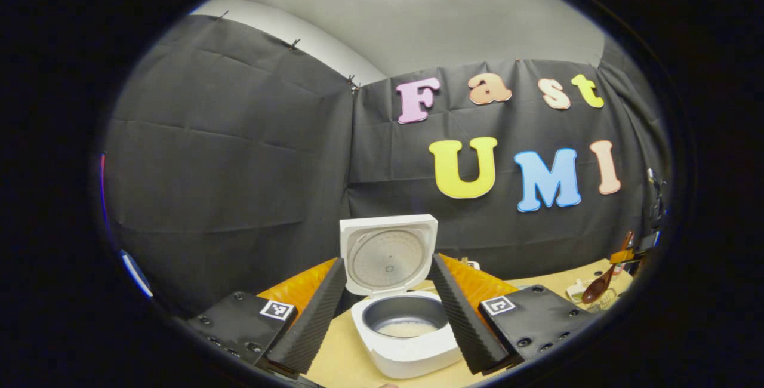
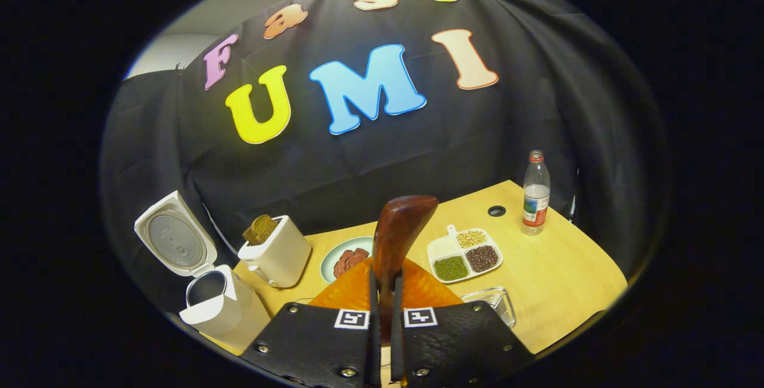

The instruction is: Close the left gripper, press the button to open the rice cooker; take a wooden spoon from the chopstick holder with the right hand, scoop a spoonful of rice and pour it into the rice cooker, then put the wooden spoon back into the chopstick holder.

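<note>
The white rice cooker [image 1: 406,340] stands open straight ahead of my left gripper [image 1: 388,261], its lid [image 1: 388,253] upright. A little white rice lies in the bottom of its grey pot [image 1: 406,316]. The left fingers are spread wide, one on each side of the cooker, holding nothing. My right gripper [image 2: 385,283] is shut on the handle of the brown wooden spoon [image 2: 397,230], whose bowl points up and away above the table. From this side I cannot tell what the bowl holds. The spoon [image 1: 597,286] also appears at the far right in the left gripper view. The cooker [image 2: 209,307] stands at the lower left in the right gripper view.
On the wooden table [image 2: 567,274] stand a white toaster [image 2: 274,256] with bread, a plate [image 2: 334,256] of dark slices, a divided tray [image 2: 441,248] of beans, a water bottle [image 2: 535,194] and a clear container [image 2: 492,301] near the right gripper.
</note>
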`<state>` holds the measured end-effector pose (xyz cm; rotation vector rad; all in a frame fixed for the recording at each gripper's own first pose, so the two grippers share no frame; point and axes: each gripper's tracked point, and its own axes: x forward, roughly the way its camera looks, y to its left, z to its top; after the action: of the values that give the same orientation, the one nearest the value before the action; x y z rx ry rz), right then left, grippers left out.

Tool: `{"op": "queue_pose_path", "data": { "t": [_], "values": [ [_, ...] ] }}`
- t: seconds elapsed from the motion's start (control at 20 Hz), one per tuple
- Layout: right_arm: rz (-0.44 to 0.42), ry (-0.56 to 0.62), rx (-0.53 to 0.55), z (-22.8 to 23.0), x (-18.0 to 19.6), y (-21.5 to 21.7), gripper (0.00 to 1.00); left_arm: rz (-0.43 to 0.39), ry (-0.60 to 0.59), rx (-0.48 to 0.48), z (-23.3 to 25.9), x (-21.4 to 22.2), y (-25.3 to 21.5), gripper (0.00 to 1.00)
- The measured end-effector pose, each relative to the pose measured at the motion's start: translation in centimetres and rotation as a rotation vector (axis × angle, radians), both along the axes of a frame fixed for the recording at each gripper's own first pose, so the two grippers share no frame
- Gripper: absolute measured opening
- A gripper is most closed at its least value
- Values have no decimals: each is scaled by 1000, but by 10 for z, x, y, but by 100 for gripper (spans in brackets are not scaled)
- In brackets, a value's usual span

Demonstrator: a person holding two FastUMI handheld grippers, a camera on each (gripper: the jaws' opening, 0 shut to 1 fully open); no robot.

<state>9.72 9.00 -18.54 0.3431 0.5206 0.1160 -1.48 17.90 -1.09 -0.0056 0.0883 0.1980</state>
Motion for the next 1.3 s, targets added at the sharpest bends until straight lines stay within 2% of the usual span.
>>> {"op": "queue_pose_path", "data": {
  "t": [0.05,0.1,0.15,0.35,0.85,1.05,1.3],
  "values": [
    [9,7,-12,-6,-1,9,7,3,0,3,-2,-3,8,100],
    [16,15,-22,-11,-2,19,7,5,0,5,-2,-3,14,92],
    [22,20,-26,-16,-2,28,7,10,2,7,-2,-2,21,92],
    [37,47,-40,-39,1,56,7,30,20,-4,-10,-5,43,100],
    [90,108,-78,-98,-4,118,7,45,46,27,-19,-16,78,98],
    [96,107,-82,-102,-9,132,7,49,45,35,-18,-19,85,100],
    [137,169,21,-106,-22,158,7,47,46,22,-24,-16,84,100]
  ]
}}
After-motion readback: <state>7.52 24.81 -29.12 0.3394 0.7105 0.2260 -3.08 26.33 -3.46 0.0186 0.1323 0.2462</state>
